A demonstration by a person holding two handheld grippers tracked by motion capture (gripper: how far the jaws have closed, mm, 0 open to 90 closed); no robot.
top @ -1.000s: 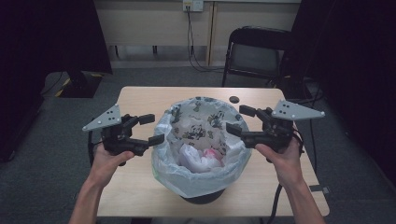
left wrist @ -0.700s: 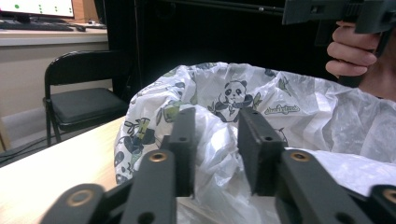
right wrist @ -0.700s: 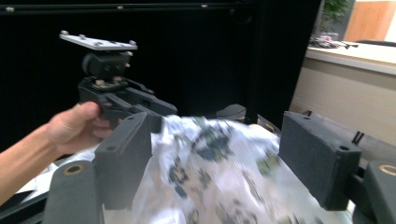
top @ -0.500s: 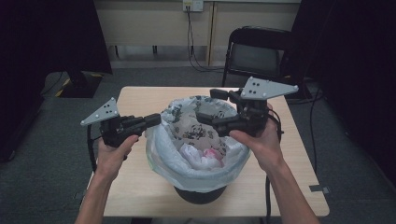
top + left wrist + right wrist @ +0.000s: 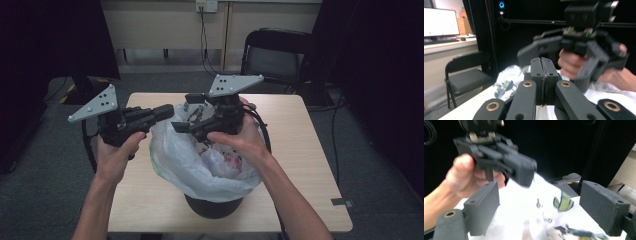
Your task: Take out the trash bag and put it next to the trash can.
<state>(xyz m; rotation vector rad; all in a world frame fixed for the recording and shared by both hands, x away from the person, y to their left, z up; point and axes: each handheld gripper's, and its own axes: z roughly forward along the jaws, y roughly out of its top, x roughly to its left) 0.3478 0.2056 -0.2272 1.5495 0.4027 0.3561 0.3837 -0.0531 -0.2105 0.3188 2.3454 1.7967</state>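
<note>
While the left gripper (image 5: 162, 112) has its jaws pressed together, the right gripper's (image 5: 187, 112) spread jaws hang above the upward-opening bin bag (image 5: 200, 172).

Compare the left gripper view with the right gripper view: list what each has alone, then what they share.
Left gripper view alone: a monitor on a desk, a folding chair, and its own tongs, jaws pressed together. Right gripper view alone: its own tongs, jaws wide apart, and a yellow-green print on the bag. Both: the white bag and the opposite hand holding its tongs.
</note>
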